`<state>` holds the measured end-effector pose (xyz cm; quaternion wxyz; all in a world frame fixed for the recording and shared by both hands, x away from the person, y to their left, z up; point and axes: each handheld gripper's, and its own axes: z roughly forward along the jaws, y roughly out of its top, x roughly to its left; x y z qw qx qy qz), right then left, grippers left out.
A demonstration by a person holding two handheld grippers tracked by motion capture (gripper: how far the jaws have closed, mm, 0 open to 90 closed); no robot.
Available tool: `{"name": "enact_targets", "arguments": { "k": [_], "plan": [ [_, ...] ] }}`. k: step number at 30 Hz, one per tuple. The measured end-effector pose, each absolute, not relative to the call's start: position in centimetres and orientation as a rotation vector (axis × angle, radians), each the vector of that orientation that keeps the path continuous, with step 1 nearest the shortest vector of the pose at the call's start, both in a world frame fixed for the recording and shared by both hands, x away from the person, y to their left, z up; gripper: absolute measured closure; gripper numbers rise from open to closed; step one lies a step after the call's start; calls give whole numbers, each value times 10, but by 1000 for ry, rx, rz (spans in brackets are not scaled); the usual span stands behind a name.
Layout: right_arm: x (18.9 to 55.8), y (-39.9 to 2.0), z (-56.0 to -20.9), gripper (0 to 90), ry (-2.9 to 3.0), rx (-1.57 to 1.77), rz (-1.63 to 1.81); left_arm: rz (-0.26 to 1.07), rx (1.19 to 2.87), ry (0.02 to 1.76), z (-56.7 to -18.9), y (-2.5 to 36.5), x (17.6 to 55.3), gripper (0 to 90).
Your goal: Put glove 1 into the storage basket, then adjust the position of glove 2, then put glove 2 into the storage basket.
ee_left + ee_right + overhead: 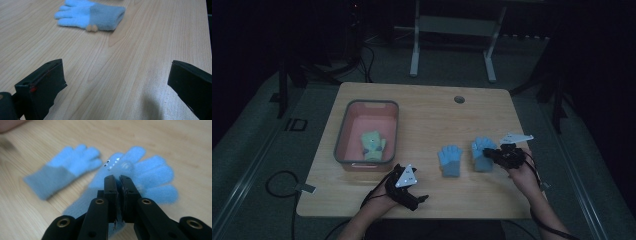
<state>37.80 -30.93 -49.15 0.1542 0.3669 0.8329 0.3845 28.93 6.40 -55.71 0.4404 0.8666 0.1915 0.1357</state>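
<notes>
Two light blue gloves with grey cuffs lie on the wooden table (427,115). The left one (450,160) (90,16) (62,172) lies flat, fingers pointing away from me. The right one (479,147) (155,177) has small eyes and teeth printed on it. My right gripper (487,154) (118,178) is over its palm, jaws pressed together with glove fabric pinched between them. My left gripper (422,199) (117,82) sits near the table's front edge, open wide, nothing between its jaws, pointing toward the left glove.
A pink bin with a grey rim (341,135) stands at the table's left with a green glove (373,145) inside. A round cable hole (459,99) sits near the far edge. White table legs (414,55) stand beyond.
</notes>
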Motion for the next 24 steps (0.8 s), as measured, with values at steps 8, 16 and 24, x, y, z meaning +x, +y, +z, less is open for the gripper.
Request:
{"name": "enact_targets", "arguments": {
  "k": [8,16,24],
  "plan": [
    [373,-293,-466,848,2381,998,1152,337,2151,476,-557,64,289,8],
    [374,-273,-454,848,2378,969,1196,340,2150,475,-557,64,289,7],
    [375,-248,-445,848,2385,933,1246,342,2148,476,-556,64,289,7]
  ]
}}
